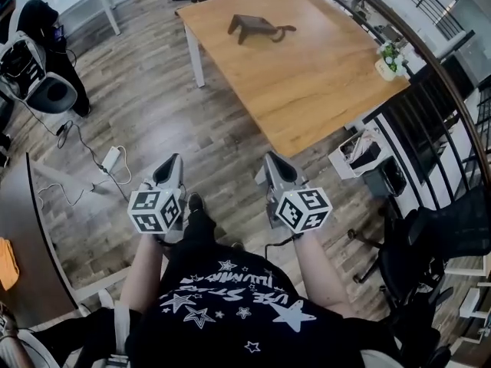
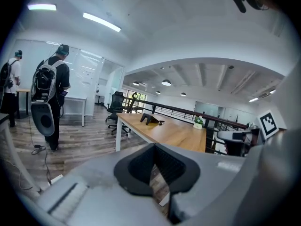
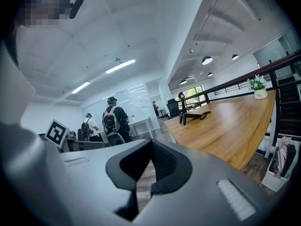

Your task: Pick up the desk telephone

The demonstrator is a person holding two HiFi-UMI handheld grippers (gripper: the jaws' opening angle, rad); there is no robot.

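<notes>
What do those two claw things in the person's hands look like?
The left claw and right claw are pale grey wedges with black ridged pads inside. A white cube with black square markers sits on each. The person wears a black T-shirt with white stars.

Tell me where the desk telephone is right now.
In the head view, the desk telephone lies near the far end of the wooden table, left of the potted plant.

Desk telephone (image 1: pixel 253 27) — dark, angular
It sits near the far end of the wooden table (image 1: pixel 307 90) — cord curling beside it.
</notes>
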